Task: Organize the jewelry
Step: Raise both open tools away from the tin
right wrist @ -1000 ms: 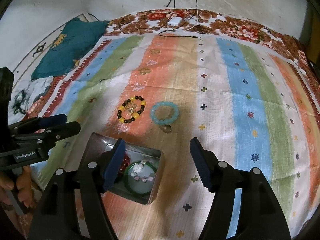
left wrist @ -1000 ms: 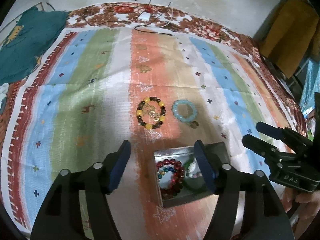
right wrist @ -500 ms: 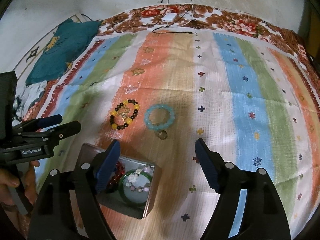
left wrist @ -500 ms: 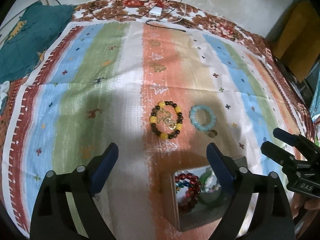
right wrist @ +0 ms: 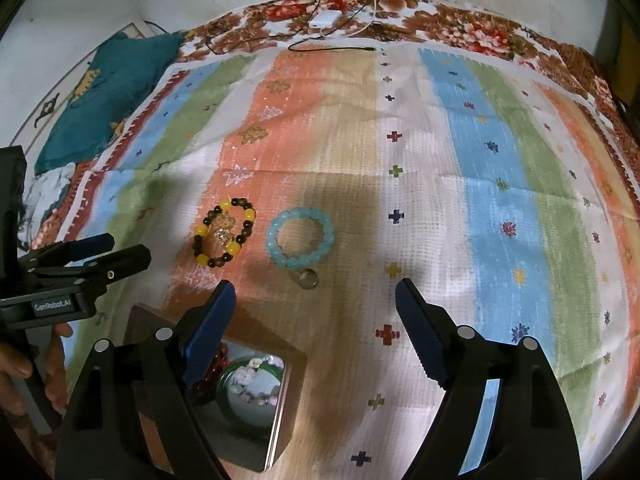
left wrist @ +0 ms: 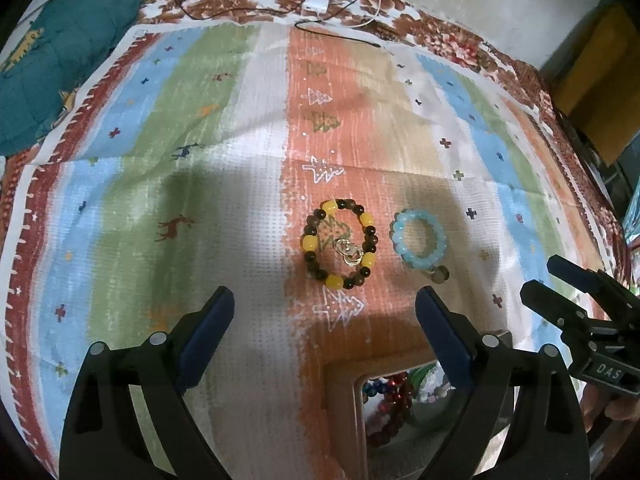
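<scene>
Yellow-and-brown bead bracelet [left wrist: 340, 243] flat on the orange stripe, pale blue bracelet [left wrist: 418, 237] just beside it to the right, small ring [right wrist: 307, 279] touching the blue one's near edge. All three not yet boxed. Metal tin [right wrist: 256, 396] nearer the cameras, already holding red beads and a green bangle.

Compared with a second ago: tin slid from between the left fingers to the bottom of the left view, bracelets now larger and centred ahead. Reads as the left gripper [left wrist: 324, 312] pulled off the tin and lined up on the yellow-brown bracelet, probably the next pick.

Left gripper wide, holding nothing. Right gripper [right wrist: 314, 314] likewise wide, nothing held, hovering near the blue bracelet and ring.

Plenty of bare striped cloth [right wrist: 500, 200] right and beyond. Tin wall close below both grippers. Cables [left wrist: 336, 20] and teal cushion [left wrist: 60, 64] well apart at the far edge.
</scene>
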`<state>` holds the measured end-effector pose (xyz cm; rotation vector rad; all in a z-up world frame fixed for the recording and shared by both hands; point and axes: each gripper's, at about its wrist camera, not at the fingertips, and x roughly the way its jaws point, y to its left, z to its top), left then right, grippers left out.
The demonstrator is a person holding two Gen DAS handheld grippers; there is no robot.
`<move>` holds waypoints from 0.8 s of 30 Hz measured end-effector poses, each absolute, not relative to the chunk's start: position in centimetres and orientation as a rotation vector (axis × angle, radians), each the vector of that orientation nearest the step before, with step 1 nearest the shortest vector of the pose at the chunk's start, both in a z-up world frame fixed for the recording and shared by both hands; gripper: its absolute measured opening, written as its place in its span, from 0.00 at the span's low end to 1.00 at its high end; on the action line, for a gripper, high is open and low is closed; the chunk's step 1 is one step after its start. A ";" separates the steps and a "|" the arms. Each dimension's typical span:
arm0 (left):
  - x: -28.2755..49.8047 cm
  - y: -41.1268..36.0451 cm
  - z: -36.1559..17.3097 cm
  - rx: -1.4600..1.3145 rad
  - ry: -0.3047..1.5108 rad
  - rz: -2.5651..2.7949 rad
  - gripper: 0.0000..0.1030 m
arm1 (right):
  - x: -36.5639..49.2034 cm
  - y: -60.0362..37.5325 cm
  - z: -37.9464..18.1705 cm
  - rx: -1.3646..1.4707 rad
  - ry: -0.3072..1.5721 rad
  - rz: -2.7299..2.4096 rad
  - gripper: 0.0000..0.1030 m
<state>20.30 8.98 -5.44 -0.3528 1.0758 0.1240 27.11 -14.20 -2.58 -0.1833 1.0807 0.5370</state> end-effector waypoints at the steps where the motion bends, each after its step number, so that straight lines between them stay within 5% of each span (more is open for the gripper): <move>1: 20.4 9.1 -5.6 -0.357 1.078 0.122 0.88 | 27.3 -14.1 -2.7 -0.184 1.083 0.535 0.80; 24: 23.2 10.4 -8.3 -0.333 1.140 0.135 0.86 | 30.6 -12.5 -5.8 -0.192 1.151 0.516 0.80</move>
